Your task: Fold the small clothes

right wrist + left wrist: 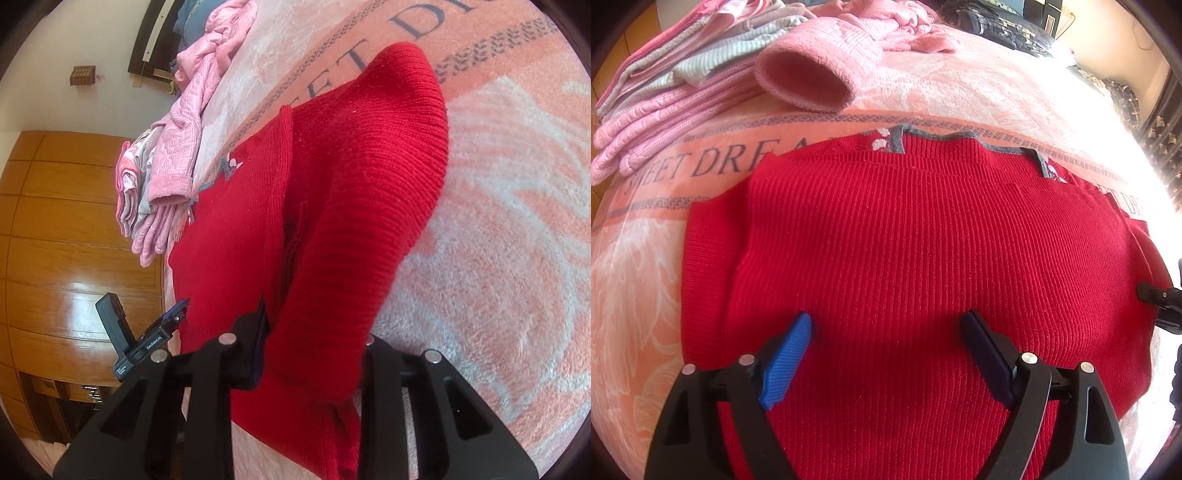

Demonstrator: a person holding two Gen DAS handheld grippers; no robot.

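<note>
1. From the left wrist view, the red sweater [905, 258] lay flat across the pink blanket [646, 295], its grey-trimmed neckline pointing away from me toward a stack of pink clothes [665, 110] at the far left. A loose pink sleeve [809, 77] lay open-mouthed just beyond it. The left gripper [886, 328] hovered over the lower middle of the body, jaws spread wide and holding nothing. The tip of the other tool showed at the right edge.

2. From the right wrist view, the right gripper [314, 354] had closed on the sweater's right side; a thick fold of red knit [369, 184] rose from between its jaws and arched up off the blanket. The fingertips themselves were buried in cloth. The left tool [147, 336] sat at the sweater's other edge.

3. It looked to me like the sleeve-side fold was in hand: the right side lifted, not yet laid over.

4. The next move, I'd judge, called for carrying that lifted edge across the body and setting it down smooth, with the left gripper steadying the middle.
</note>
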